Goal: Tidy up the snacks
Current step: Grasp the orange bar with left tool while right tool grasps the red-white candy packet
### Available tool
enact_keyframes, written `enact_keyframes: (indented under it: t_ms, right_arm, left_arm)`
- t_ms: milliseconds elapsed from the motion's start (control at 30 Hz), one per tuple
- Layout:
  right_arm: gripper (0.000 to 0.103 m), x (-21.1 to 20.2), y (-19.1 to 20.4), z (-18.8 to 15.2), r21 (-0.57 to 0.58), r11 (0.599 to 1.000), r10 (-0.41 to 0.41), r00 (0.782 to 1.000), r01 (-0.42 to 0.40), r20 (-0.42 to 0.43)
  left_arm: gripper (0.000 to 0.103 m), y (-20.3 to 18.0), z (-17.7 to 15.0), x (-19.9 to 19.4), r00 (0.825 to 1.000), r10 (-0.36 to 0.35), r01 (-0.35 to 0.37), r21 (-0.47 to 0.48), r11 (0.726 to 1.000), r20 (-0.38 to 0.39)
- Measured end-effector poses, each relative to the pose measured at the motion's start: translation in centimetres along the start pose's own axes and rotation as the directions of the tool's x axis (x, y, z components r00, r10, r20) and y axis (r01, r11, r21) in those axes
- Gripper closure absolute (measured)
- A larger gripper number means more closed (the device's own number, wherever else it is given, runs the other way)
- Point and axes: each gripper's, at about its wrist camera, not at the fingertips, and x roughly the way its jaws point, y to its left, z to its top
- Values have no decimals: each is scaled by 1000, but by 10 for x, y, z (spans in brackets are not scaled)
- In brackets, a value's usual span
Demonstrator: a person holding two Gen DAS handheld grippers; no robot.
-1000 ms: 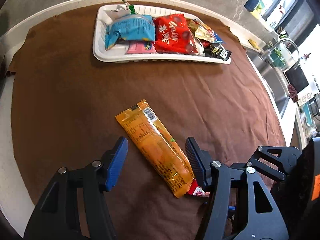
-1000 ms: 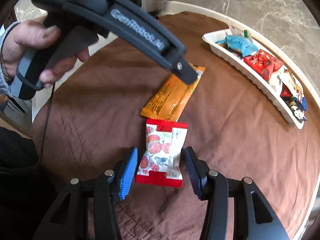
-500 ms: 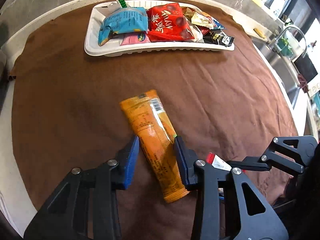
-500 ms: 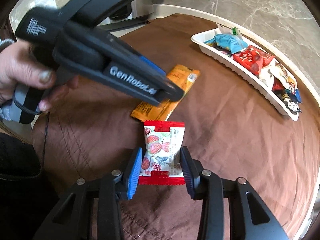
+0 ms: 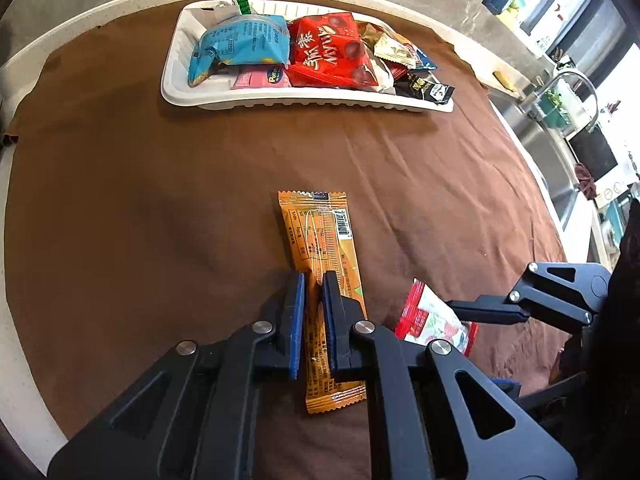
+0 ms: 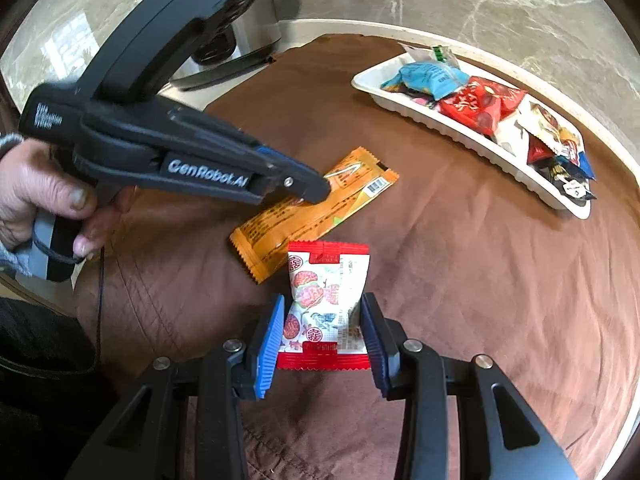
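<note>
left gripper (image 5: pixel 313 282) was clamped on the orange snack bar (image 5: pixel 320 248), its jaws having just closed, pinching a fold of wrapper partway along the bar's length; the bar lay flat on the brown cloth (image 5: pixel 140 200) covering the table, barcode end pointing toward the white tray (image 5: pixel 304 102); right gripper (image 6: pixel 323 312) was closed on the red-and-white candy packet (image 6: pixel 326 300), both pads touching its sides, jaws having narrowed slightly just before (packet visibly squeezed in at the middle); the packet sat just beside the near end of the orange bar, nearly touching; the tray stood well apart at the far edge of the cloth, holding a blue packet (image 5: pixel 240 46), a red packet (image 5: pixel 330 54) and several smaller wrappers piled at its right end; a person's hand (image 6: pixel 44 192) gripped the left gripper's handle; a metal appliance (image 6: pixel 240 36) stood beyond the cloth.
</note>
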Motion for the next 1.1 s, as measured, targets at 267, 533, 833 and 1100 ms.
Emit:
enact_keyframes:
  t_ms: [267,533,833,1100]
  right_arm:
    - [62,0,-7,0,26,1000,-3,1000,3,3]
    - [62,-4,-11,-6,45,999,-12,1000,11,6]
    - [62,-3,-11,-13,29,999,-37,999,37,-6]
    - [63,7,2,-12,-65,993,-96,995,94,-21]
  left_arm:
    - [86,-9,6,8,998,-19,20,13,1000,-62]
    - [36,-46,4,19,994,82,-67,183,981,-76]
    - [39,-62,-2,26,987,153,-135,276,952,-46]
    - [65,-47,-7,18,986,165,-158,246,956,-8]
